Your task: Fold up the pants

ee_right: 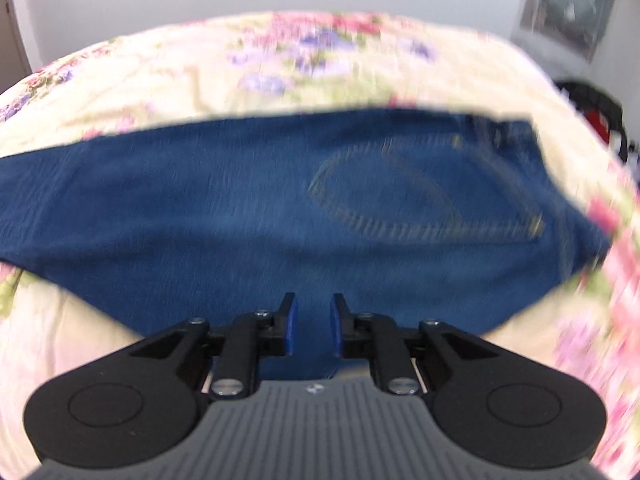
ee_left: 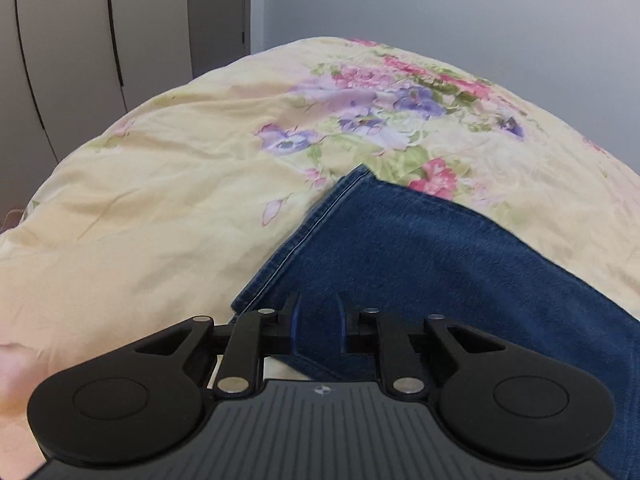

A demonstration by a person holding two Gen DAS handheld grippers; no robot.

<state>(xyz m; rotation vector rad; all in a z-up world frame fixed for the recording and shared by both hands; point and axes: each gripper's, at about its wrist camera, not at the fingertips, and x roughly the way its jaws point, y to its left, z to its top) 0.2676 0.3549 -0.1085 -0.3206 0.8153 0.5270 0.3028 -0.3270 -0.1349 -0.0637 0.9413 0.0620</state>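
Blue denim pants (ee_left: 420, 248) lie on a floral bedspread (ee_left: 168, 184). In the left wrist view the leg hem end points up and away, and my left gripper (ee_left: 318, 322) is shut on the near edge of the denim by the hem. In the right wrist view the pants (ee_right: 240, 208) lie folded lengthwise, the back pocket (ee_right: 420, 196) and waist toward the right. My right gripper (ee_right: 312, 320) hovers over the near edge of the denim with a gap between its blue pads (ee_right: 291, 326); this view is motion-blurred.
The bedspread (ee_right: 120, 92) covers the bed on all sides of the pants. Wardrobe doors (ee_left: 80, 40) stand at the far left and a pale wall (ee_left: 440, 8) behind. Dark items (ee_right: 600, 116) sit beyond the bed's right edge.
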